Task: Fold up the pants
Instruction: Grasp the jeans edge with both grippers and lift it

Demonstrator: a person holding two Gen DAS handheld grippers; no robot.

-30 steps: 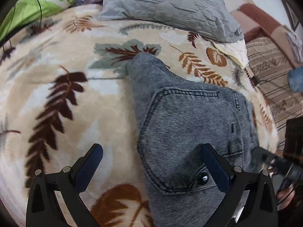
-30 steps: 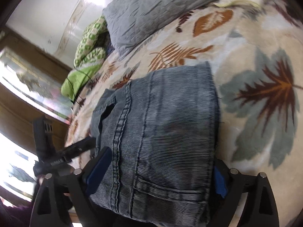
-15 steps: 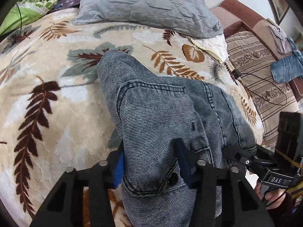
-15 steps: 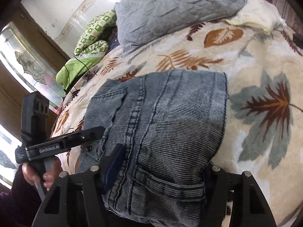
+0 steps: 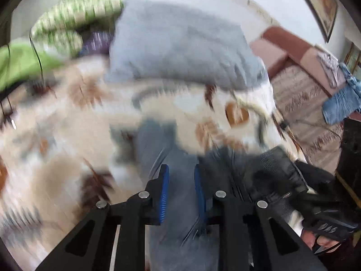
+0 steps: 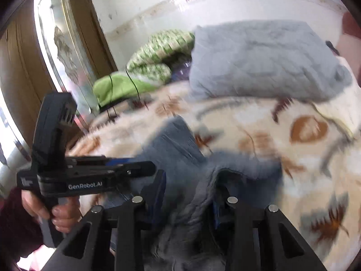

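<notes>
Bedroom, pale wall behind; bed (image 5: 67, 135) spread with a cream leaf-print blanket (image 6: 304, 158), much of it motion-blurred; grey pillow (image 5: 180, 52) at the head of the bed, green patterned bedding (image 5: 74, 22) bunched at the head's far corner beside it; striped sofa (image 5: 304, 103) off the bed's right side with a blue garment (image 5: 340, 103) on it; wooden door (image 6: 20, 72) seen in the right wrist view. Pants (image 5: 180, 203), grey-blue denim: gathered near the foot edge of the bed, a length trailing up toward the pillow; exact fold not readable through the blur. Left gripper (image 5: 181, 189): jaws drawn close together, clamped on a bunch of the denim. Right gripper (image 6: 187, 194): jaws narrowed, pinching crumpled denim between the blue pads; left hand (image 6: 54, 210) wrapped round its gripper's handle, just beside.
</notes>
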